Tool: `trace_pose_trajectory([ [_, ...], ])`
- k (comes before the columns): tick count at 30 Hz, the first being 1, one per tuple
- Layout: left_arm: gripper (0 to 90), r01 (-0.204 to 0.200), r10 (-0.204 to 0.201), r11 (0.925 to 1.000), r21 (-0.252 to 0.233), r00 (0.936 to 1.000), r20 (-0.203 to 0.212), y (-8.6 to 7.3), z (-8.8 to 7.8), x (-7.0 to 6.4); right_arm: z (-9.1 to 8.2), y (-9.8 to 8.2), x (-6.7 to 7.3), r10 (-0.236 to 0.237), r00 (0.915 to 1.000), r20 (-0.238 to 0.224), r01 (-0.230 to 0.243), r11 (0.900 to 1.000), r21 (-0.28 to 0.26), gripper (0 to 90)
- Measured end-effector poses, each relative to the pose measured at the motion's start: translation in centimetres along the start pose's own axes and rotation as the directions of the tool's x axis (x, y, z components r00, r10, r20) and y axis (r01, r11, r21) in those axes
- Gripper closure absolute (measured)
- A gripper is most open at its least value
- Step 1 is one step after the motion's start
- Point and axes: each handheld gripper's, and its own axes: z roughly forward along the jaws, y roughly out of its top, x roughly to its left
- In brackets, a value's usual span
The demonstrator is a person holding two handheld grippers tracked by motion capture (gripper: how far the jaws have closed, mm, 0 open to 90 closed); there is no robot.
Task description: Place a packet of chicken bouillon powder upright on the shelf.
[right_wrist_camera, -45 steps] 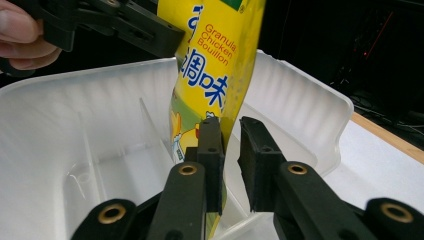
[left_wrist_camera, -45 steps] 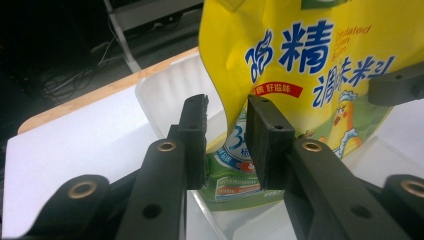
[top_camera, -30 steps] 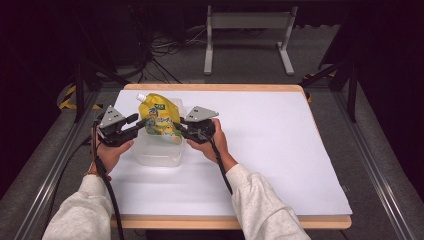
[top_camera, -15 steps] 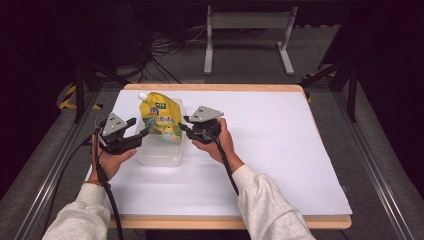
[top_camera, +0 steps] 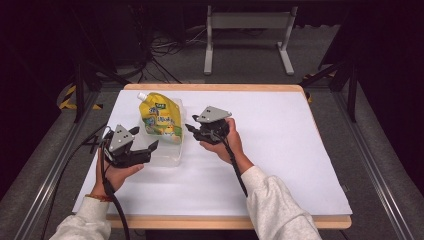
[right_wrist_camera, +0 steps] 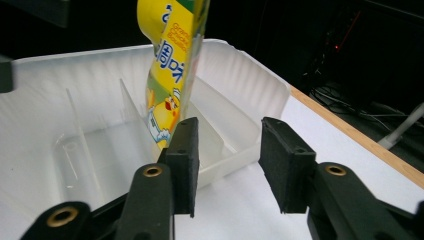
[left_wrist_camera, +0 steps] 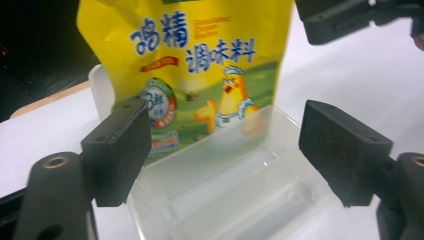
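Two grippers, both off the yellow seasoning pouch (top_camera: 160, 120). Pouch standing upright, leaning a little, in the far end of a clear plastic bin (top_camera: 167, 155) on the white-covered surface (top_camera: 280, 165), white cap at its top corner. Left gripper (top_camera: 152, 146) at the bin's near left corner, jaws just opened wide, nothing pinched; seen along them in the left gripper view, pouch (left_wrist_camera: 200, 80) and bin (left_wrist_camera: 240, 190) ahead, apart from the pads. Right gripper (top_camera: 190, 129) just beside the bin's right wall, jaws just parting too, spread with empty air between, pouch (right_wrist_camera: 172, 70) beyond them inside the divided bin (right_wrist_camera: 240, 100).
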Motion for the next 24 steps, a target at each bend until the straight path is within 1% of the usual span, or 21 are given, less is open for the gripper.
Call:
trace_pose_trajectory([
  [1,19.8,-0.005,0.005,1.0000,0.000,1.0000,0.000,-0.1,-0.2,-0.2,-0.2,0.0,-0.1,0.006,1.0000,0.001,-0.006,1.000,0.001,58.9],
  [2,18.9,-0.001,0.001,1.0000,-0.002,1.0000,0.002,-0.3,-0.3,-0.4,-0.4,0.0,-0.2,0.013,0.9999,-0.001,-0.013,1.000,0.002,58.3],
  [5,17.0,0.000,0.000,1.0000,0.006,1.0000,0.010,-0.6,-0.4,-0.8,-0.9,0.0,-0.3,0.004,1.0000,0.009,-0.004,1.000,0.018,56.0],
  [8,15.1,-0.010,0.010,0.9999,0.007,0.9998,0.017,-0.9,-0.6,-1.3,-1.3,0.0,-0.5,0.003,1.0000,0.005,-0.003,1.000,0.031,53.9],
  [10,14.1,-0.026,0.026,0.9996,0.013,0.9994,0.024,-0.9,-0.7,-1.6,-1.7,0.0,-0.6,-0.010,0.9999,0.013,0.009,0.999,0.035,53.1],
  [12,12.5,-0.042,0.042,0.9991,0.009,0.9988,0.028,-0.9,-0.9,-1.9,-2.1,-0.2,-0.8,-0.012,0.9997,0.021,0.011,0.999,0.044,52.3],
  [14,12.1,-0.043,0.043,0.9991,0.005,0.9987,0.027,-1.0,-1.0,-2.1,-2.3,-0.2,-0.9,-0.012,0.9997,0.020,0.011,0.999,0.051,51.6],
  [15,11.5,-0.039,0.039,0.9992,0.003,0.9986,0.035,-1.0,-1.1,-2.2,-2.5,-0.2,-0.9,-0.020,0.9994,0.027,0.019,0.998,0.061,51.1],
  [16,11.2,-0.043,0.043,0.9990,0.006,0.9982,0.040,-1.0,-1.1,-2.3,-2.7,-0.3,-1.0,-0.030,0.9991,0.030,0.027,0.997,0.069,50.9],
  [17,10.9,-0.050,0.050,0.9987,0.006,0.9979,0.042,-1.1,-1.1,-2.4,-2.9,-0.3,-1.0,-0.037,0.9988,0.032,0.034,0.997,0.074,50.6],
  [18,10.3,-0.066,0.066,0.9978,0.002,0.9965,0.051,-1.2,-1.2,-2.7,-3.3,-0.4,-1.2,-0.044,0.9985,0.032,0.041,0.995,0.086,49.8],
  [19,10.2,-0.066,0.066,0.9978,0.002,0.9965,0.051,-1.2,-1.2,-2.7,-3.5,-0.4,-1.2,-0.043,0.9985,0.033,0.040,0.995,0.090,49.5],
  [20,10.1,-0.072,0.071,0.9974,0.002,0.9961,0.051,-1.3,-1.2,-3.0,-3.8,-0.5,-1.3,-0.043,0.9985,0.033,0.040,0.995,0.096,49.0],
  [21,9.8,-0.077,0.076,0.9971,0.004,0.9953,0.059,-1.3,-1.2,-3.2,-3.9,-0.5,-1.4,-0.046,0.9983,0.035,0.043,0.994,0.101,48.6],
  [24,9.6,-0.080,0.079,0.9967,0.012,0.9947,0.065,-1.4,-1.1,-3.6,-4.7,-0.7,-1.7,-0.060,0.9971,0.046,0.055,0.992,0.117,47.9],
])
